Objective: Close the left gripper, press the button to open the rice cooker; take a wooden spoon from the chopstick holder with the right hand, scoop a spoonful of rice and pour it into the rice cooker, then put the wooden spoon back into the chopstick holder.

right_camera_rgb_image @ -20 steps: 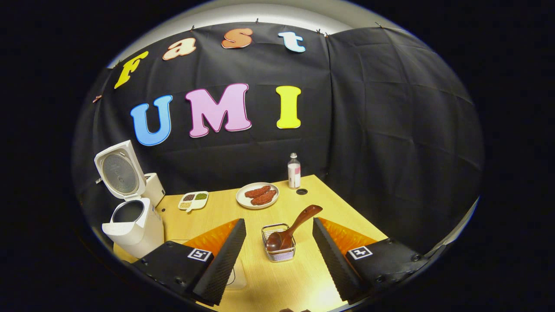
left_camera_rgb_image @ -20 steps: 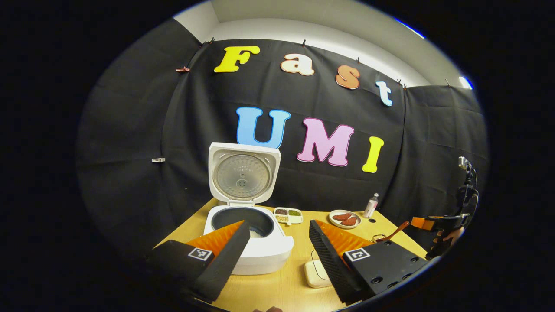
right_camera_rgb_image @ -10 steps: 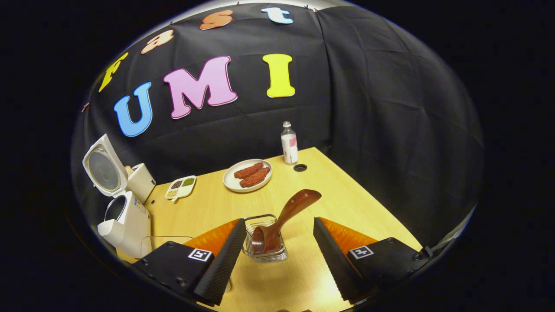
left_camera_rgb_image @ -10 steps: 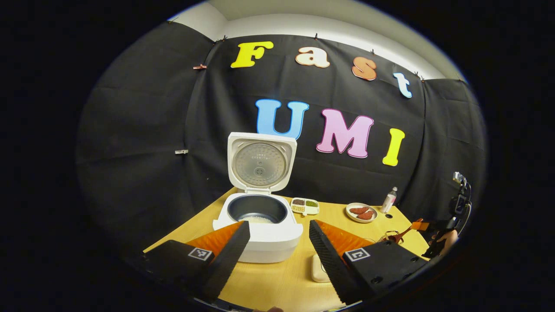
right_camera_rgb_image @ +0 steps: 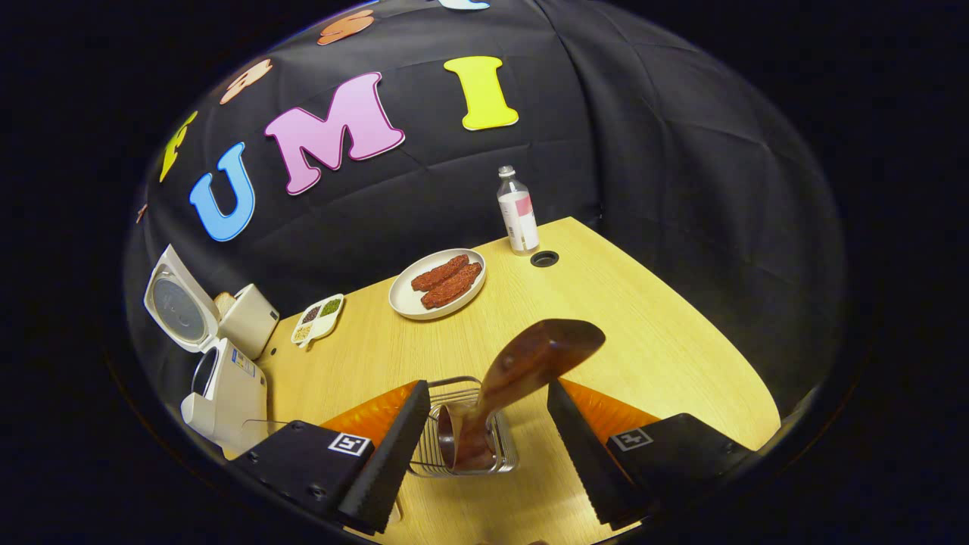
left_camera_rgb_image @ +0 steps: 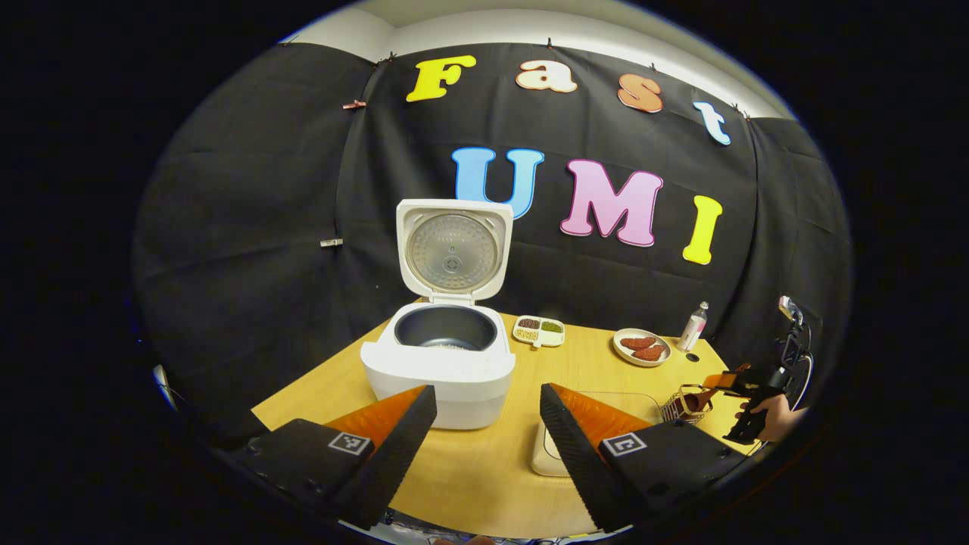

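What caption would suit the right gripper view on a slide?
Open tongs hover over a wooden spoon standing in its wire holder.

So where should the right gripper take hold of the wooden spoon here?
On the handle, below its broad flat end. The wooden spoon stands bowl-down in the wire chopstick holder, handle leaning up and to the right, clear of the rim. The open right gripper should probably come from above, one finger on each side of the handle.

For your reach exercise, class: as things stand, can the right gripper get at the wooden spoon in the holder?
Probably yes. The right gripper has its jaws open, and the spoon leans up out of the holder right between them, its handle free with nothing in front of it.
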{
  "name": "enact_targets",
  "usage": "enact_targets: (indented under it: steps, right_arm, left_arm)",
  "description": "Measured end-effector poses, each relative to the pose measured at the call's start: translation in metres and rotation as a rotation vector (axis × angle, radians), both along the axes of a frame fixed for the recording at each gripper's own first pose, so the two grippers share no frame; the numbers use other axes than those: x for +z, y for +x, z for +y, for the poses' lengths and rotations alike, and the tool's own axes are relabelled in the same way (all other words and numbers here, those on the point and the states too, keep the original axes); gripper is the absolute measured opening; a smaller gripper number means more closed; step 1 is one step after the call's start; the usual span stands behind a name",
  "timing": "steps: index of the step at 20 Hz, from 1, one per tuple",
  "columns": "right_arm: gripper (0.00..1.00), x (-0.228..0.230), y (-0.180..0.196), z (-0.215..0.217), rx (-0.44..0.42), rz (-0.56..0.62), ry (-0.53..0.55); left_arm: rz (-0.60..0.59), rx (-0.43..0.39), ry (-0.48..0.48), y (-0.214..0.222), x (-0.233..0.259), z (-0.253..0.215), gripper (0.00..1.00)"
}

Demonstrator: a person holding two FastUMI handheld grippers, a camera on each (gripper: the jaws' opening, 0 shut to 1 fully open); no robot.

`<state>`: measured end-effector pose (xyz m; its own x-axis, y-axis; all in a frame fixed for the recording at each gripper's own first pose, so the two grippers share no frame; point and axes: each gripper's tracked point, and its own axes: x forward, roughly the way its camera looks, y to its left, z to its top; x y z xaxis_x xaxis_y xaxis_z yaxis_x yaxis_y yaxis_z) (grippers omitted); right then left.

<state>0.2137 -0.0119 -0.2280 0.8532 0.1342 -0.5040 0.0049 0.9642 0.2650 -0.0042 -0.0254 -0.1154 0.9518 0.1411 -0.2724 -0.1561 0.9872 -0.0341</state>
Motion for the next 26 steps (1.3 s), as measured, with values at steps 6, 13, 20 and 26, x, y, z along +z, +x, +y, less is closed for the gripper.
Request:
enact_targets:
  steps: [6,13,20,26]
  right_arm:
    - [0.63,-0.004,0.022,0.006,0.006,-0.027,0.045]
    - [0.23,0.002,0.019,0.008,0.009,-0.007,0.122]
    - [0.18,0.047,0.019,0.013,0.038,-0.083,0.104]
    - [0.17,0.109,0.001,0.029,0.066,-0.167,0.148]
  left_arm:
    - [0.014,0.091,-0.093,-0.016,-0.019,-0.006,0.95]
    - [0.014,0.140,-0.087,-0.033,-0.031,0.000,0.95]
    - [-0.006,0.111,-0.046,-0.038,-0.023,0.005,0.95]
    - [-0.025,0.060,-0.054,-0.032,-0.018,0.021,0.95]
